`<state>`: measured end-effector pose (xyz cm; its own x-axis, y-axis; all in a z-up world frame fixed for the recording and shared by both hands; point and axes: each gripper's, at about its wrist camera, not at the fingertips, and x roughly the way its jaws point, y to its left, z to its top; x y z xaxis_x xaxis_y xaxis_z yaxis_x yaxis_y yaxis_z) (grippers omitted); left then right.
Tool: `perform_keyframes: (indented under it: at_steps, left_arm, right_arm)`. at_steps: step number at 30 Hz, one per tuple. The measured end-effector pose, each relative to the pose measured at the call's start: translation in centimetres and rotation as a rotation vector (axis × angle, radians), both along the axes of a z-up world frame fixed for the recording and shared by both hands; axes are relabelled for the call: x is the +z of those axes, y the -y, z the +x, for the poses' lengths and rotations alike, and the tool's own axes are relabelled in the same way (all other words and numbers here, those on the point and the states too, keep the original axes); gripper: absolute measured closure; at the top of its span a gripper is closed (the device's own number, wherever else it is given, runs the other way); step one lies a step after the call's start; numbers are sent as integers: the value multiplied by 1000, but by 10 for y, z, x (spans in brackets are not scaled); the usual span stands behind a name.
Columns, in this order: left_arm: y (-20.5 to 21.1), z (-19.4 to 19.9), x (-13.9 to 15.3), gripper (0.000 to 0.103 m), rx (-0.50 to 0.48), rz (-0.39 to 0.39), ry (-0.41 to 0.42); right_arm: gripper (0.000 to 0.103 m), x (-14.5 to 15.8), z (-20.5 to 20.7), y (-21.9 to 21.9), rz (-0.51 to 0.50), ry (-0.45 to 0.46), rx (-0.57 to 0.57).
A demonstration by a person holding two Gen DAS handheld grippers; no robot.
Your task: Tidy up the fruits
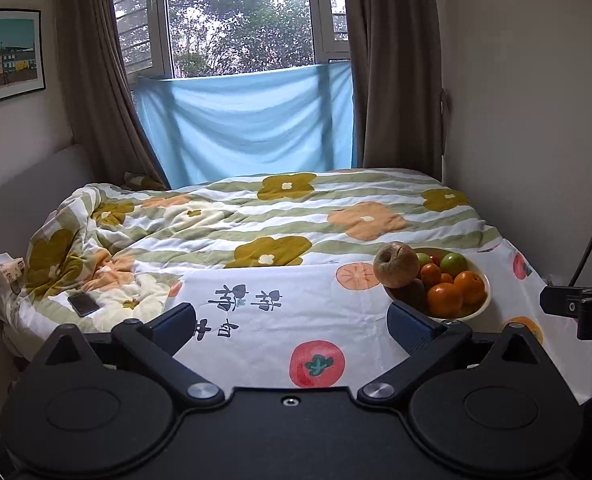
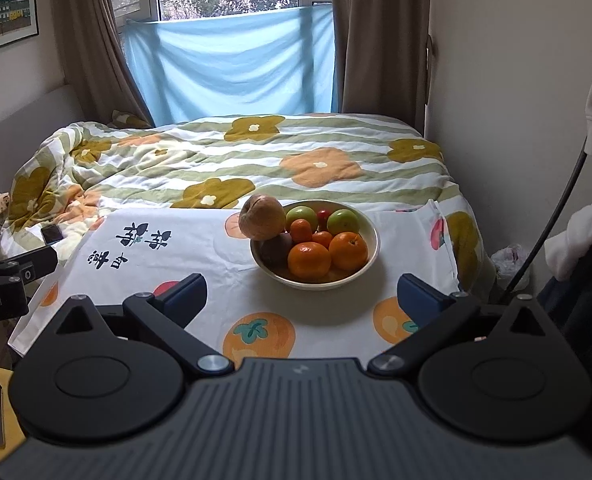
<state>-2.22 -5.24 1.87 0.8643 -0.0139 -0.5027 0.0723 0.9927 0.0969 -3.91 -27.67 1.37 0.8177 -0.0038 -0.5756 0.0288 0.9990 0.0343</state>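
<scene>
Both grippers were held low at the near edge of a bed, each with its jaws spread wide apart and nothing between them. The left gripper (image 1: 292, 320) faced the printed white cloth (image 1: 280, 320); the right gripper (image 2: 301, 294) faced the fruit bowl (image 2: 369, 254) directly.

The cream bowl stood on the cloth, at about 12 o'clock from the right gripper and about 2 o'clock from the left. A large brownish apple (image 2: 262, 217) sat at the bowl's 10 o'clock rim, rising above the other fruit. Beneath it lay a dark, purplish fruit (image 2: 276, 249) that could not be identified with certainty. Two large oranges (image 2: 309, 260) occupied the near side, two smaller mandarins (image 2: 300, 230) the centre, and two green apples (image 2: 343, 221) the far side, with a small red fruit (image 2: 323, 213) between them. All fruit was inside the bowl.

A flowered quilt (image 2: 256, 160) covered the bed beyond the cloth. A phone (image 1: 83, 304) lay on the quilt at 10 o'clock from the left gripper.
</scene>
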Motion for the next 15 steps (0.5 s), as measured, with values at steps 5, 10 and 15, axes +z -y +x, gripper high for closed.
perform_keyframes:
  at_steps: [5, 10, 15]
  left_arm:
    - [-2, -1, 0, 0, -2, -1, 3]
    - [-6, 1, -1, 0, 5, -11, 0]
    - [-7, 3, -2, 0, 7, -18, -3]
  right_arm:
    - [0, 1, 1, -4, -16, 0, -9]
    - [0, 0, 1, -5, -14, -3, -11]
    - [0, 0, 1, -6, -15, -3, -12]
